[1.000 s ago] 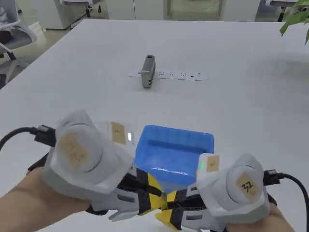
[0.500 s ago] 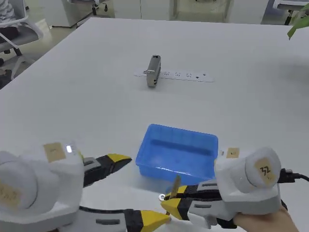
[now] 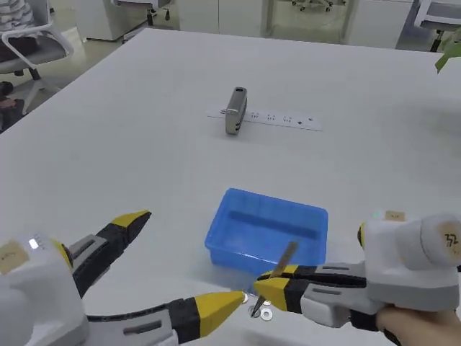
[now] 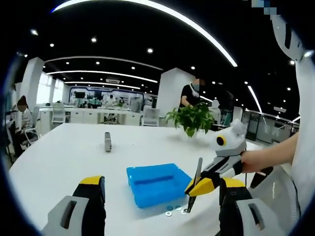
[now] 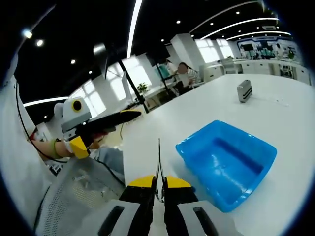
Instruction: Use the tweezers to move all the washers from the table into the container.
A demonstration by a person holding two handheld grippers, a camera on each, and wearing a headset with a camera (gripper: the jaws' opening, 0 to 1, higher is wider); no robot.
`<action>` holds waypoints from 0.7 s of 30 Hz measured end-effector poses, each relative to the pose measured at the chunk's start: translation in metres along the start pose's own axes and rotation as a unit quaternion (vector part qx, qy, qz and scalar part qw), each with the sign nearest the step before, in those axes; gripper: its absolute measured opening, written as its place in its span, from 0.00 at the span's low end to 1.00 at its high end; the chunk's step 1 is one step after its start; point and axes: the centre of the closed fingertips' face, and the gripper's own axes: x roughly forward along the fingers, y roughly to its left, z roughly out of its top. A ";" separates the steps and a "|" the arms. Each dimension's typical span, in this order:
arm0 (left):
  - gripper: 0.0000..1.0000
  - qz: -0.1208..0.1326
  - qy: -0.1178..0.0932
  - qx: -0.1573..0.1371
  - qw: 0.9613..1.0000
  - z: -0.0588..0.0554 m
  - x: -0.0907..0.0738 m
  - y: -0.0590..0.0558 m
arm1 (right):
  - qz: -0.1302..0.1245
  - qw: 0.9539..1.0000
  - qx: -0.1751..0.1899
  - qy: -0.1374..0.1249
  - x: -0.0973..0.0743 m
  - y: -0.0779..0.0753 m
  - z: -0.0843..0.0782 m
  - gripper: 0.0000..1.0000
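So the right hand-held gripper (image 3: 268, 286) has its yellow-tipped jaws pinched tight on a thin pair of metal tweezers (image 3: 287, 254). In the right gripper view you can see the tweezers (image 5: 158, 157) poking straight out from between the closed jaws. The tweezers slant down toward the white counter (image 3: 144, 130), with their points just above a few small silver metal washers (image 3: 267, 315). The washers lie on the counter right under the right hand-held gripper's tips, just beside the near wall of the shallow blue plastic container (image 3: 302, 216) and outside it. Can't tell if the points are actually touching a washer.

The left hand-held gripper (image 3: 176, 263) is spread wide with nothing in it. One yellow tip sits out to the left of the container. The other is close to the washers on their left, so they're between that tip and the right hand-held gripper. In the left gripper view the washers (image 4: 170, 210) lie between its two jaws, in front of the container (image 4: 155, 184).

Farther back there's a white power strip (image 3: 284, 120) with a grey adapter block (image 3: 235, 109) plugged in, well away from everything.
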 end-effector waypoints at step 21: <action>0.95 0.021 -0.023 0.005 1.000 0.007 -0.005 0.010 | -0.118 0.986 -0.102 -0.062 -0.051 -0.013 0.049 0.03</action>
